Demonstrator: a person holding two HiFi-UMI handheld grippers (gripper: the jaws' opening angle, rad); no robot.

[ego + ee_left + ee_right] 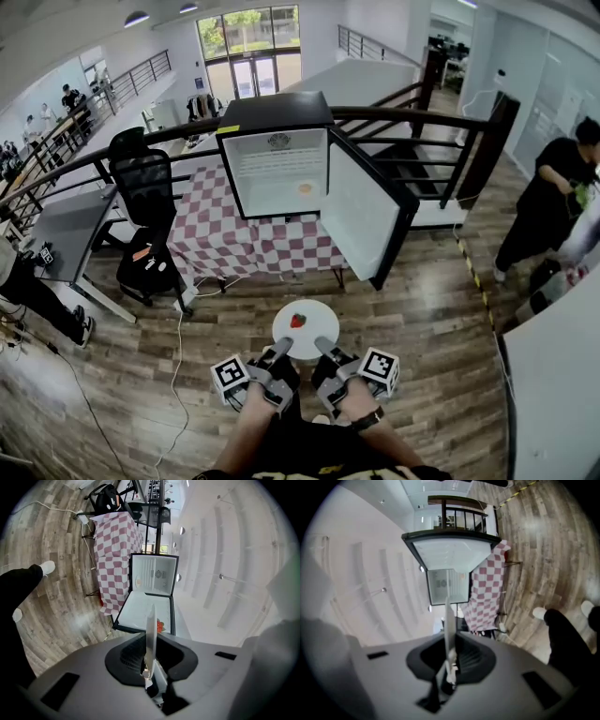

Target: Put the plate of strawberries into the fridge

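Observation:
A white plate (319, 317) with a red strawberry (298, 321) on it is held level in front of me over the wooden floor. My left gripper (279, 354) is shut on the plate's near left rim, my right gripper (325, 353) on its near right rim. In each gripper view the plate shows edge-on as a thin white blade (150, 634) (449, 630) clamped between the jaws; the strawberry (161, 626) peeks past it on the left one. The black mini fridge (277, 112) stands ahead on a checkered table, its door (361, 211) swung open to the right, its white inside showing.
The red-and-white checkered tablecloth (211, 234) hangs to the floor under the fridge. A black office chair (145, 187) and a grey desk (70, 230) stand at the left. A railing and stairs run behind. A person in black (548, 202) bends at the right.

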